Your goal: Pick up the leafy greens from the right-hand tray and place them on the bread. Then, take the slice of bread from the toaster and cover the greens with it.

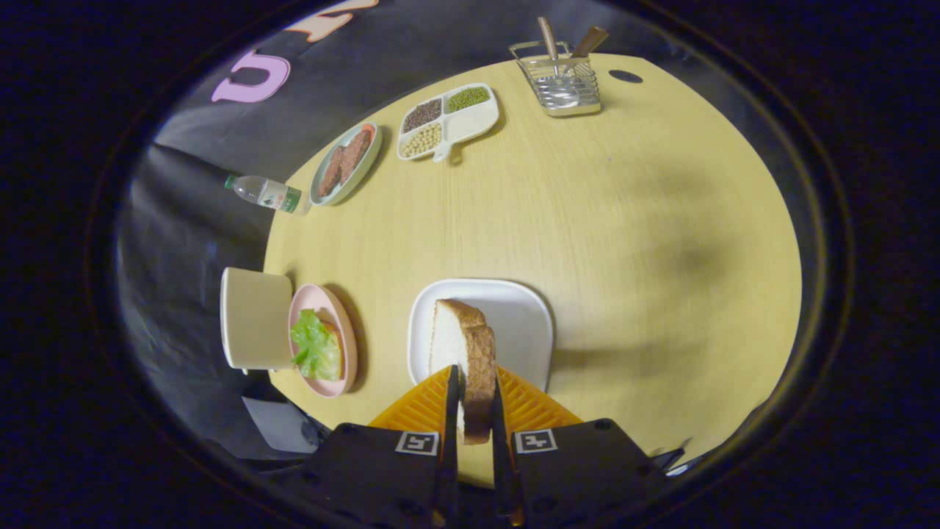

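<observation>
My gripper is shut on a slice of bread, which stands on edge between the two fingers, crust toward me. The slice hangs over a square white plate just ahead of the fingers. To the left of that plate sits a pink plate with leafy greens lying on it; what is under the greens I cannot make out. A cream toaster stands right beside the pink plate, at the table's edge.
Beyond, on the round wooden table: an oval dish of brown meat slices, a divided tray of beans and seeds, a water bottle lying on its side, and a wire rack with wooden-handled utensils.
</observation>
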The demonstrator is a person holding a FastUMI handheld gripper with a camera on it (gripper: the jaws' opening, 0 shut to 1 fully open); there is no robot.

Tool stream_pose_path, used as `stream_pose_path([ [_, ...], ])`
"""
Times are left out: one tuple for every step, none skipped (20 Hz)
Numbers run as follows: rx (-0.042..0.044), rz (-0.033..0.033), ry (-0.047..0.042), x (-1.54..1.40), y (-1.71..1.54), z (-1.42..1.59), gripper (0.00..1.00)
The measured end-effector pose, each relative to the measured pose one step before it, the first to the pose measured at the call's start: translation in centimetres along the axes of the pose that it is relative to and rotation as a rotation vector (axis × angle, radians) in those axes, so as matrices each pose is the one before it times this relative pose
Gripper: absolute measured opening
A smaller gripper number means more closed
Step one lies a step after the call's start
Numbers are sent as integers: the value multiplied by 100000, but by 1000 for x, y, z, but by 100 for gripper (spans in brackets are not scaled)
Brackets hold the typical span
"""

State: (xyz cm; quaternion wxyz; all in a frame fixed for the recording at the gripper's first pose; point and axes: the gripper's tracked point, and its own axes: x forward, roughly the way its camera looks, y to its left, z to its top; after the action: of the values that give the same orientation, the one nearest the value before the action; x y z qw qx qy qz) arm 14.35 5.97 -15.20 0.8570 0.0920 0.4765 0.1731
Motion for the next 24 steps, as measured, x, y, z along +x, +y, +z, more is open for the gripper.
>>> stream_pose_path([
  [-1162, -1826, -383, 6, -525, -188, 27],
  [-1051, -311, -536, 316, -109, -180, 30],
  [-241, -385, -1264, 181, -236, 47, 34],
  [417, 410, -776, -254, 50, -40, 34],
  [499, 376, -456, -142, 72, -13, 34],
  [2795, 1223, -1397, 435, 115, 9, 34],
  [3173, 3454, -376, -795, 830, 483, 25],
  [3624, 2930, -1414, -644, 935, 162, 16],
  [2156, 3330, -1209, -623, 1193, 93, 9],
  [1610, 1909, -834, -428, 833, 140, 9],
  [1983, 2277, 149, -347, 1097, -76, 8],
  [2155, 3358, 366, -525, 1621, -227, 9],
  [2093, 3896, 508, -422, 1843, -255, 9],
  [1921, 4221, 711, -222, 2019, -232, 9],
  [583, 3807, 605, 44, 2006, -231, 9],
  [-356, 3231, 1022, 271, 1790, -382, 8],
  [-1060, 2788, 1418, 550, 1705, -478, 8],
  [-1230, 2573, 1556, 715, 1667, -696, 8],
  [-1060, 2395, 2132, 981, 1453, -667, 8],
  [-720, 2054, 1732, 1052, 1247, -636, 8],
  [-401, 1917, 1717, 1450, 1100, -537, 8],
  [174, 1627, 1200, 1480, 786, -551, 8],
  [247, 1610, 1195, 1759, 648, -404, 8],
  [-164, 1001, 1272, 1532, 525, -529, 8],
])
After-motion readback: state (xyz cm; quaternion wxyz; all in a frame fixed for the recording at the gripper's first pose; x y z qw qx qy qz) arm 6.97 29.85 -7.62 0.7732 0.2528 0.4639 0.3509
